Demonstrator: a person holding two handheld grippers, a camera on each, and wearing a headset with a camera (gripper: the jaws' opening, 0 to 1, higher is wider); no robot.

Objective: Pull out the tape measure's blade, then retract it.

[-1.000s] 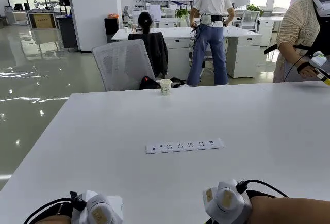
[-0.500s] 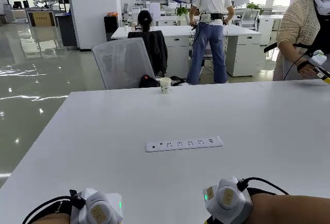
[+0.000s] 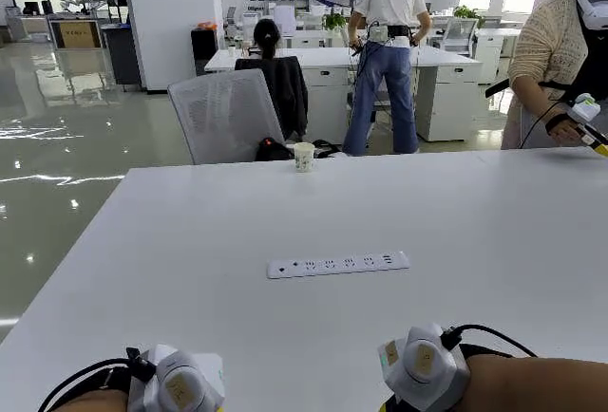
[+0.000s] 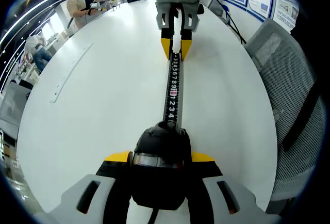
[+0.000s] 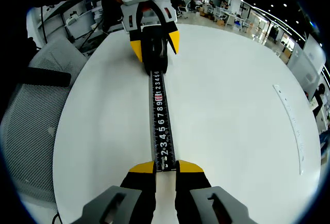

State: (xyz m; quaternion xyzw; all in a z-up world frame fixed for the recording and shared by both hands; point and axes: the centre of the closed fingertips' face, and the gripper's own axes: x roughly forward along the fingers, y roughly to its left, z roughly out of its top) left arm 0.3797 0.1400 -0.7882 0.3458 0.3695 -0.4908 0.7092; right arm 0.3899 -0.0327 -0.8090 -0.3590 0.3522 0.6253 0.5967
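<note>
**Black tape measure being held extended between both grippers**

Black casing (image 4: 160,175) of the tape measure is sitting between the jaws of the left gripper (image 4: 161,157). The yellow-tipped jaws are pressing against both sides of the casing and clamping it.

The blade (image 5: 159,115) is running out of the casing in a straight line over the white table (image 3: 190,232). It is dark, and it is showing white numerals and one red mark. Whether it is touching the table surface cannot be told.

The right gripper (image 5: 166,168) is facing the left gripper along the blade. Its jaws are pressing together and pinching the free end of the blade at the low numerals.

The white power strip (image 3: 338,265) is lying flat near the middle of the table. The tape measure is sitting on the person's side of the power strip, well apart from it, and the blade is running roughly parallel to it. In the head view, the rear housings of both grippers are showing at the bottom edge, also on the person's side of the power strip.

A paper cup (image 3: 303,157) is standing beyond the power strip, at the far edge of the table.
</note>
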